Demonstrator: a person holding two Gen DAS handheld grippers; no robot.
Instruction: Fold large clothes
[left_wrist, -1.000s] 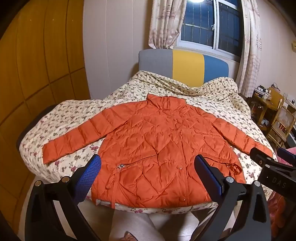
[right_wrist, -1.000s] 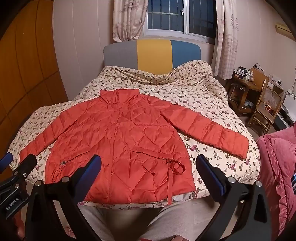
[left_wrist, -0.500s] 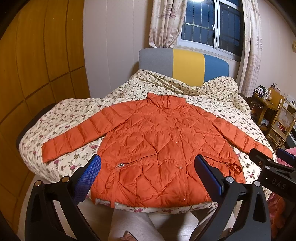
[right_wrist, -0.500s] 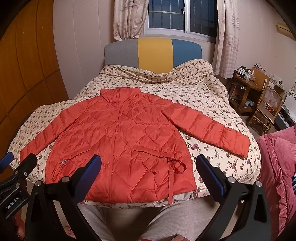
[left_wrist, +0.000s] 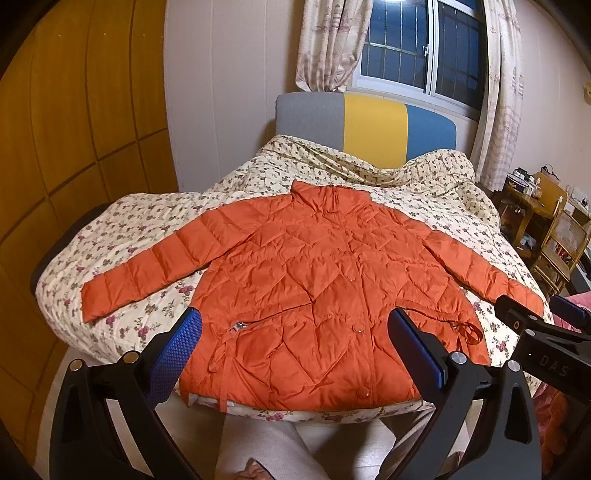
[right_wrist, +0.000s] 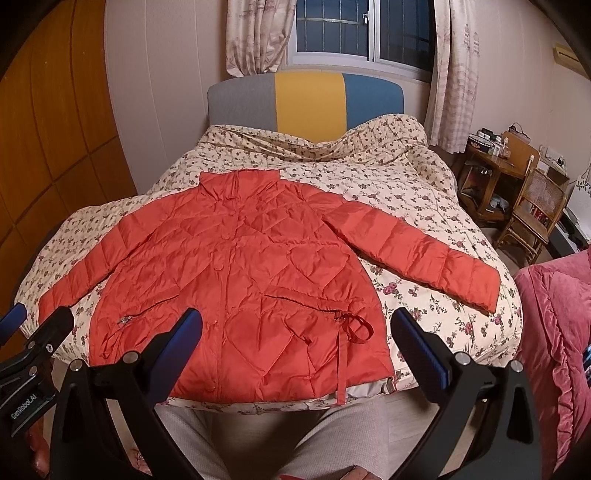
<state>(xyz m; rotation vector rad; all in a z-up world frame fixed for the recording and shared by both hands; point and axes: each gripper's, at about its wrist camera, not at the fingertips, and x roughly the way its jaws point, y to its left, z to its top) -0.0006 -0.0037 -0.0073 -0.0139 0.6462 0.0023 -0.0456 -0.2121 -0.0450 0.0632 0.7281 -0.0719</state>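
- Two grippers hang at the foot of the bed (left_wrist: 122, 236), short of the orange jacket (left_wrist: 317, 295); neither touches it.
- Left gripper (left_wrist: 291, 347): fingers (left_wrist: 177, 350) spread wide, nothing between them, held near the jacket's hem.
- Right gripper (right_wrist: 295, 343): fingers (right_wrist: 419, 350) likewise spread and empty, also just short of the hem.
- Jacket lies flat and front-up on the bed's floral quilt, collar toward the headboard (right_wrist: 306, 99), hem at the foot edge, both sleeves stretched outward from the body.
- Left sleeve (left_wrist: 147, 269) reaches away from the jacket's body on the wardrobe (left_wrist: 74, 140) side; right sleeve (right_wrist: 417, 254) reaches toward the wooden chair (right_wrist: 535, 210) side.
- Step in hand, as I judge it: the very start, with no fold made yet.
- Next move likely calls for each gripper to reach to a sleeve cuff, pinch it, and carry it across the jacket's chest; the slick puffy fabric may slip from a shallow pinch.
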